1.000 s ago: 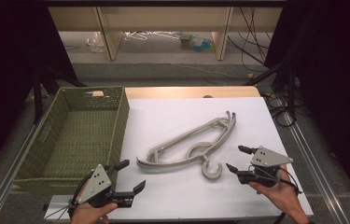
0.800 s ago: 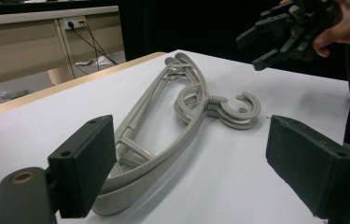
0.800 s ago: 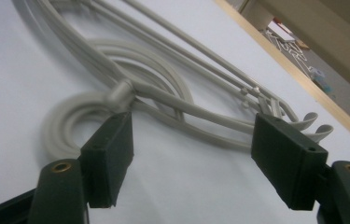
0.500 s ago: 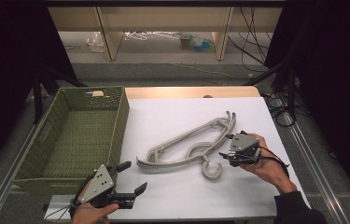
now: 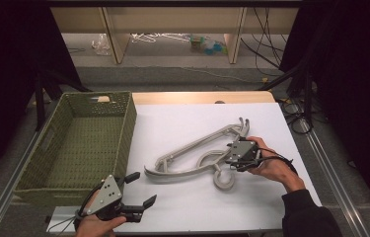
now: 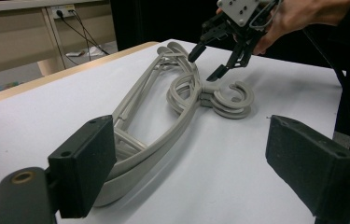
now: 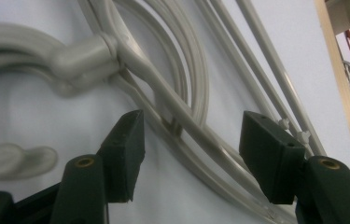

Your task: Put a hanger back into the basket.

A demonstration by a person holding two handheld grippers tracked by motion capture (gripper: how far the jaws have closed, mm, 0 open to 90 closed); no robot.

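Wide white table (image 5: 192, 118) here, a strip of bare wood along its far edge, metal rails down both sides, and dark room all round. Beyond, at twelve o'clock, a pale shelf unit (image 5: 172, 19) with clutter on the floor beneath, and cables (image 5: 291, 106) trailing off the table's two o'clock corner. Plenty of open white surface along the near edge and toward the far right.

At nine o'clock sits the green woven basket (image 5: 74, 148), its right wall hard against the working area, hemming that side in.

Centre stage, the grey hangers (image 5: 197, 153), stacked and lying flat, arms running from seven o'clock up to one o'clock, hooks curling toward five o'clock.

The right gripper (image 5: 235, 159) hangs over them just by the hook neck, jaws roughly half open and just been closing; in the right gripper view a hanger arm runs between the pads (image 7: 126, 149), neither pad pressing on it.

The left gripper (image 5: 140, 190) waits at seven o'clock near the table's front edge, jaws spread wide, gripping nothing, hangers well ahead of it.
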